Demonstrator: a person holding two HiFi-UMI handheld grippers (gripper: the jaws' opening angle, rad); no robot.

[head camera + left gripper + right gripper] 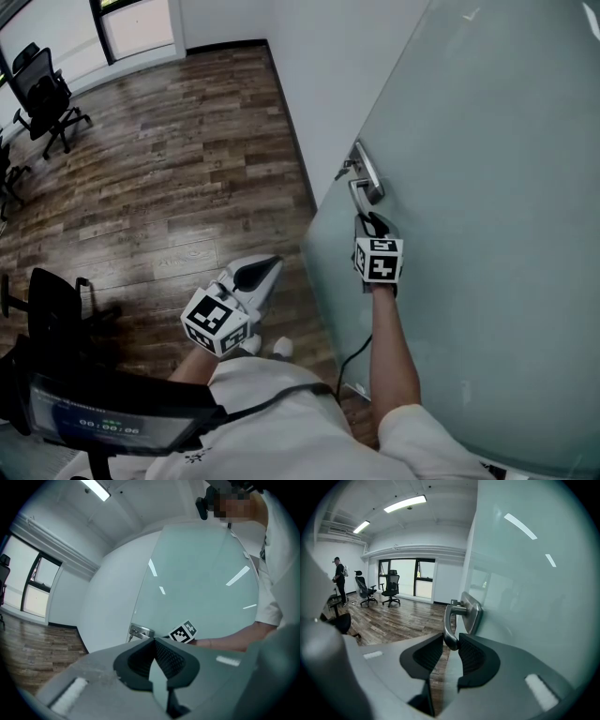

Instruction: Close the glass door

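Note:
The frosted glass door (487, 187) fills the right side of the head view, standing out from the white wall. Its metal lever handle (367, 173) sits near the door's edge. My right gripper (374, 223) reaches up to it. In the right gripper view the lever's (450, 620) lower end is pinched between the two dark pads, so this gripper (451, 645) is shut on the handle. My left gripper (267, 265) hangs apart over the wood floor, jaws together and empty. Its own view (153, 641) looks level at the door (197, 583) and handle (139, 632).
A white wall (319, 75) runs back from the door's edge. Office chairs (42, 94) stand at the far left by the windows, and a black chair (56, 300) is close at my left. A person (340, 581) stands far off in the room. A cable (352, 361) trails by the door's foot.

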